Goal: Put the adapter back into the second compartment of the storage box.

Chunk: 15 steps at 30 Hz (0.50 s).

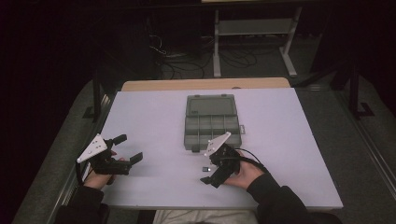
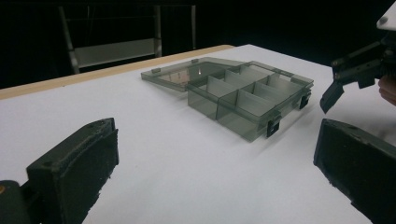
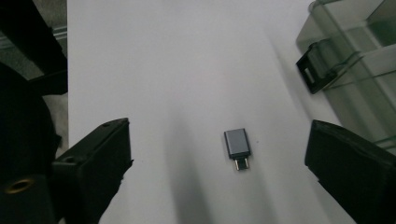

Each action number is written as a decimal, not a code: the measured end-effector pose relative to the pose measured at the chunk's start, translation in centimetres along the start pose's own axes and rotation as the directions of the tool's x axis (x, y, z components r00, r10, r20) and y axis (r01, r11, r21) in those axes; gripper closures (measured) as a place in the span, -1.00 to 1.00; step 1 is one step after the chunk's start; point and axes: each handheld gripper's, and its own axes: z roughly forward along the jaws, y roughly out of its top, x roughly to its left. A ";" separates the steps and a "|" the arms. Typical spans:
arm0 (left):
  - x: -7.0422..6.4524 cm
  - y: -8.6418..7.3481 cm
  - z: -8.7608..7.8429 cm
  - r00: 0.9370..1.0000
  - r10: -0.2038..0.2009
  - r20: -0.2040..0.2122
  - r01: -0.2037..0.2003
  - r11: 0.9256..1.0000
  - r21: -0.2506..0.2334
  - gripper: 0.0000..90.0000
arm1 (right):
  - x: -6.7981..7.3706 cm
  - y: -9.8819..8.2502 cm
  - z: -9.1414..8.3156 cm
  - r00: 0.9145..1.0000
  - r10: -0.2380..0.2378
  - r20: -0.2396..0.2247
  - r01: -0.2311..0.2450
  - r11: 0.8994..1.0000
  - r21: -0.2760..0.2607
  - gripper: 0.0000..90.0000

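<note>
A small grey USB adapter (image 3: 238,143) lies flat on the white table (image 3: 163,70), plug end toward the camera. My right gripper (image 3: 219,172) is open and hangs just above it, one jaw on each side, touching nothing. In the high view that right gripper (image 1: 206,171) sits just in front of the smoky grey compartment box (image 1: 212,122), whose lid lies open flat on the far side. My left gripper (image 1: 129,148) is open and holds nothing at the table's left, aimed toward the box (image 2: 247,98). The right gripper (image 2: 355,74) also shows far right in the left gripper view.
The box has black latches (image 3: 310,70) on its near wall and several dividers inside. A wooden strip (image 1: 205,84) runs along the table's far edge. Beyond it are a metal rack (image 1: 254,28) and floor cables (image 1: 187,60). The person's sleeves come in at the table's front edge.
</note>
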 end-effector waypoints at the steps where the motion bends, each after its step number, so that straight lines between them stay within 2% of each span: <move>1: 0.0 0.0 0.0 1.000 0.000 0.000 0.000 1.000 0.000 -1.00 | 0.0 0.0 0.1 1.000 -0.001 -0.006 0.001 1.000 0.007 -0.75; 4: 0.0 0.0 0.0 1.000 0.000 0.001 0.000 1.000 -0.001 -1.00 | -0.1 0.1 0.5 1.000 0.000 -0.015 0.000 1.000 0.022 -0.70; 15: 0.0 0.0 0.0 1.000 0.000 0.002 0.000 1.000 -0.002 -1.00 | -1.2 0.1 1.2 1.000 -0.019 0.009 0.019 0.999 0.045 -0.31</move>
